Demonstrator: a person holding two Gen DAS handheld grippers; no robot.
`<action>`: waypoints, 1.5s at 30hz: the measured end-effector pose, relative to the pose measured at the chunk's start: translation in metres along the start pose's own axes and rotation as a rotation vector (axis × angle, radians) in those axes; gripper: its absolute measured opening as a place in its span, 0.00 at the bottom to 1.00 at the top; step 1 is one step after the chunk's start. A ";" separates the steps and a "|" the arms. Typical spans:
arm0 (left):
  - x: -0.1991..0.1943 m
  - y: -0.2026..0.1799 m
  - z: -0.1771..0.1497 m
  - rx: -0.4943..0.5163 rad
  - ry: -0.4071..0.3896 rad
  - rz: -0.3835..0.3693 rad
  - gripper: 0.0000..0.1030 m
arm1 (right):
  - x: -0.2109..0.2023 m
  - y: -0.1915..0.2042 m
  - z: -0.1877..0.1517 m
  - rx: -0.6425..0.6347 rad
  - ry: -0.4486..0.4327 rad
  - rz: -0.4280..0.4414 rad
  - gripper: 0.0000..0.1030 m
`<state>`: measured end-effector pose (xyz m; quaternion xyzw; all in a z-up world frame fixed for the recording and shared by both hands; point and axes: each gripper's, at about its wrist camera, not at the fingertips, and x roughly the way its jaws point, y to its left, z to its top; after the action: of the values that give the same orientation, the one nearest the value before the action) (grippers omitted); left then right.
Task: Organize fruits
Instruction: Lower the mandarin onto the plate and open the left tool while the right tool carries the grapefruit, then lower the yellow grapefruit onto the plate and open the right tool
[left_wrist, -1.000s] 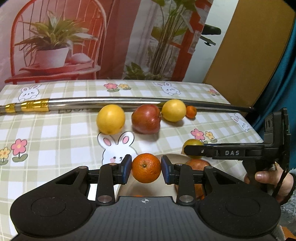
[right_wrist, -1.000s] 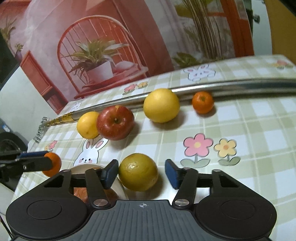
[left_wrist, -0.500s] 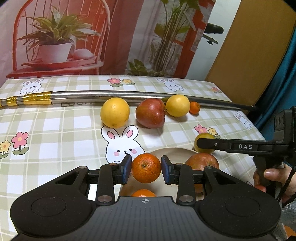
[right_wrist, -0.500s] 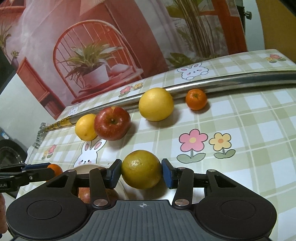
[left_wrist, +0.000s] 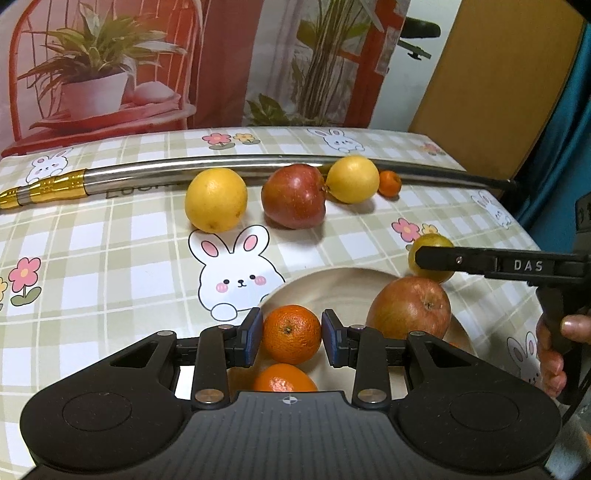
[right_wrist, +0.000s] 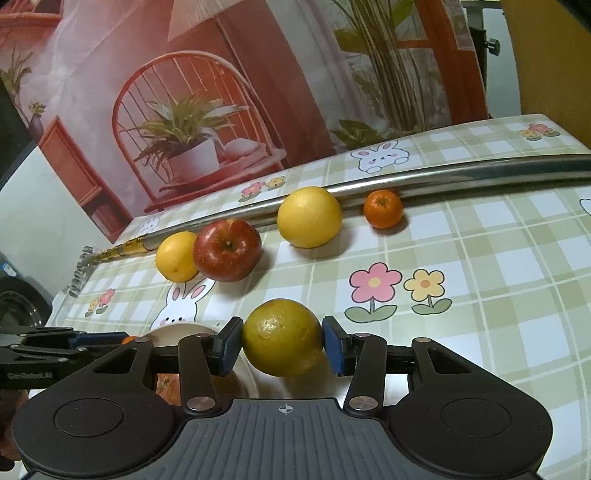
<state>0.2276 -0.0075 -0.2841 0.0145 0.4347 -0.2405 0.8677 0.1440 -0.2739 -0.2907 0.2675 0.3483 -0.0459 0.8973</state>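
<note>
My left gripper (left_wrist: 291, 334) is shut on a small orange (left_wrist: 291, 332), held over the beige plate (left_wrist: 332, 284). On that plate lie a red-yellow apple (left_wrist: 410, 308) and another orange (left_wrist: 284, 378). My right gripper (right_wrist: 282, 343) is shut on a yellow-green citrus fruit (right_wrist: 282, 338) just right of the plate (right_wrist: 177, 330); from the left wrist view that fruit (left_wrist: 430, 245) shows behind the right gripper's finger (left_wrist: 480, 264). On the cloth farther back lie a yellow fruit (left_wrist: 216, 199), a red apple (left_wrist: 293, 195), a second yellow fruit (left_wrist: 352, 179) and a tiny orange (left_wrist: 389, 182).
A long steel sheath with a gold end (left_wrist: 258, 166) lies across the table behind the fruit row. The checked tablecloth (left_wrist: 110, 258) has rabbit and flower prints. A person's hand (left_wrist: 557, 343) grips the right tool. A printed backdrop stands behind the table.
My right gripper closed onto the yellow-green fruit, which stood loose between its pads a second ago. The left gripper with its orange has shifted over the plate, and the plate's fruits came into view.
</note>
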 end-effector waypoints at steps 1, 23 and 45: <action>0.001 -0.001 0.000 0.004 0.005 0.004 0.36 | -0.001 0.000 0.000 0.001 -0.002 0.000 0.42; -0.029 0.001 -0.006 -0.123 -0.077 0.013 0.54 | -0.031 0.011 -0.013 -0.018 -0.033 -0.017 0.42; -0.093 -0.022 -0.054 -0.170 -0.197 0.198 0.63 | -0.063 0.070 -0.049 -0.146 -0.065 -0.030 0.42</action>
<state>0.1306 0.0230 -0.2426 -0.0401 0.3626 -0.1163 0.9238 0.0862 -0.1956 -0.2482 0.1946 0.3255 -0.0424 0.9243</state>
